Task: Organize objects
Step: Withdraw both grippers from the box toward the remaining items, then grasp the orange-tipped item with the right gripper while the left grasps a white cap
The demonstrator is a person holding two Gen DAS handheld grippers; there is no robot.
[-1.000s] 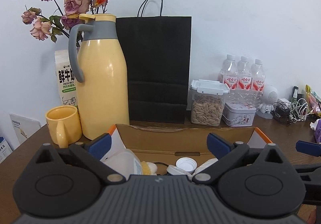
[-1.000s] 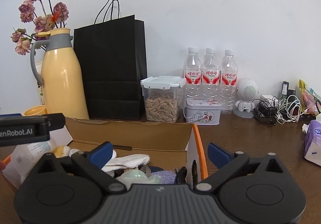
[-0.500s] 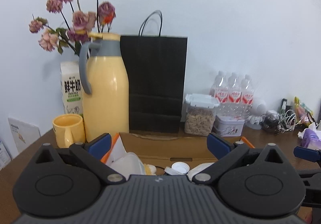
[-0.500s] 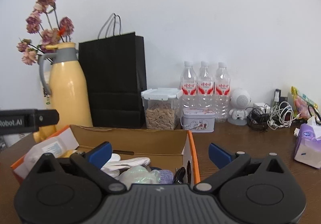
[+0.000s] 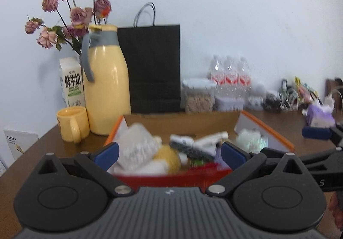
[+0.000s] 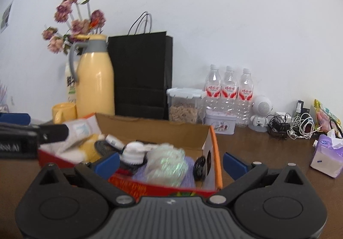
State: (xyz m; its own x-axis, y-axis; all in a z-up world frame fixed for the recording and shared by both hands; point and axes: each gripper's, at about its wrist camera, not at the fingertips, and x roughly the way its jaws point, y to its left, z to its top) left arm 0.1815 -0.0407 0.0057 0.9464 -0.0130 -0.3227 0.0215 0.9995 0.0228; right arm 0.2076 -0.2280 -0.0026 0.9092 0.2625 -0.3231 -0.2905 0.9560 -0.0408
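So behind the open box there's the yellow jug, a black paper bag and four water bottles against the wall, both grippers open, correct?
Nearly. The right wrist view shows three water bottles, not four. The yellow jug, black paper bag and open box are as you say, both grippers' jaws apart.

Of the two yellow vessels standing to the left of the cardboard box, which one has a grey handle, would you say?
The tall yellow thermos jug has the grey handle and grey collar. The small yellow mug beside it is yellow all over, handle included, and much shorter.

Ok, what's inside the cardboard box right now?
In the cardboard box: a white brush, an iridescent wrapped bundle, something yellow and white packets. Anything underneath is covered.
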